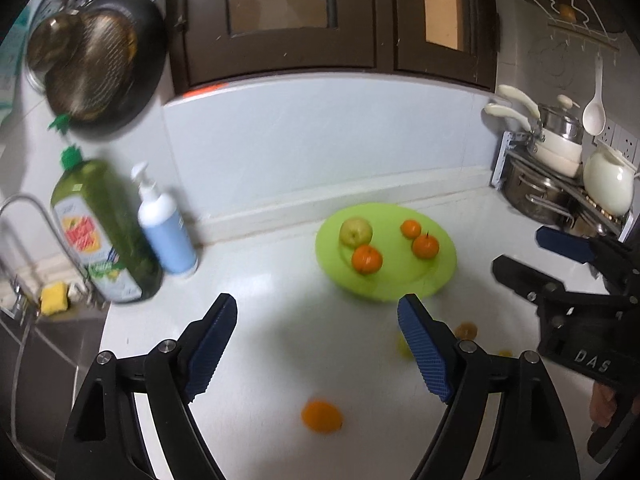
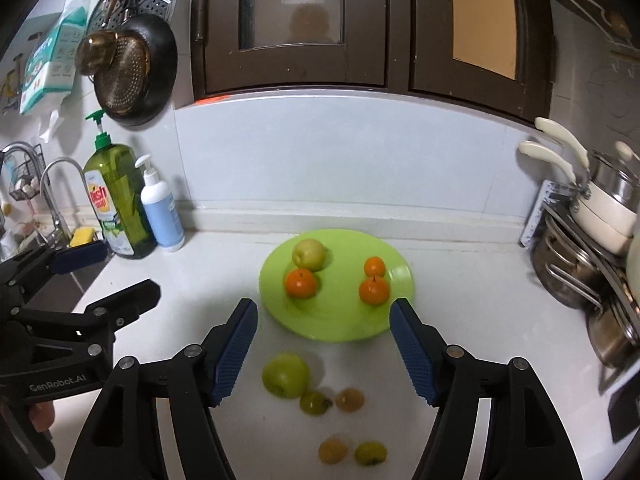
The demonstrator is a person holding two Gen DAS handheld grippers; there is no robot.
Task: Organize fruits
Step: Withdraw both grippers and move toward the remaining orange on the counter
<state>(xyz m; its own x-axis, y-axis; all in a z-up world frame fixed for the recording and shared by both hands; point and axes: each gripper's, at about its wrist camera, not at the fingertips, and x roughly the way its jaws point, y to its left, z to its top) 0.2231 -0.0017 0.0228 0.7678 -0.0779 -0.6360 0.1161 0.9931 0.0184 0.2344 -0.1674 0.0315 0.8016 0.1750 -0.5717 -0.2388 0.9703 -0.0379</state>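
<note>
Progress roughly at the halfway mark, judging by the fruit count. At far left, by the sink, dish soap bottle (image 2: 116, 204) and white pump bottle (image 2: 162, 210), no part of the job. Nearer, left gripper (image 1: 316, 350) held above the white counter (image 2: 480, 300), fingers spread wide, nothing between them; directly below and ahead, one loose orange (image 1: 322, 416) on bare counter, apart from every other fruit. Toward the middle, green plate (image 2: 394, 276) against the back edge of the counter, already loaded: pale green apple (image 2: 309, 254) touching, or nearly touching, a mandarin (image 2: 301, 282) on its left half, small mandarin (image 2: 375, 267) and stemmed mandarin (image 2: 374, 290) close together on its right half. Four fruits placed, then. In front of the plate, still on the counter: large green apple (image 2: 286, 374) just off the rim, small green fruit (image 2: 315, 402) beside it, brownish-orange fruit (image 2: 350, 399) next along, and closer to the camera a yellow-orange fruit (image 2: 333, 451) and yellow-green fruit (image 2: 371, 453) side by side. Right gripper (image 2: 324, 350) poised over this cluster, fingers likewise wide apart and empty, large green apple lying closest to the gap. At far right, rack of pots (image 2: 580, 264), untouched. Left to do, apparently: six loose fruits to gather onto the plate, five under the right gripper and one under the left. Room remaining on the plate's front half.
</note>
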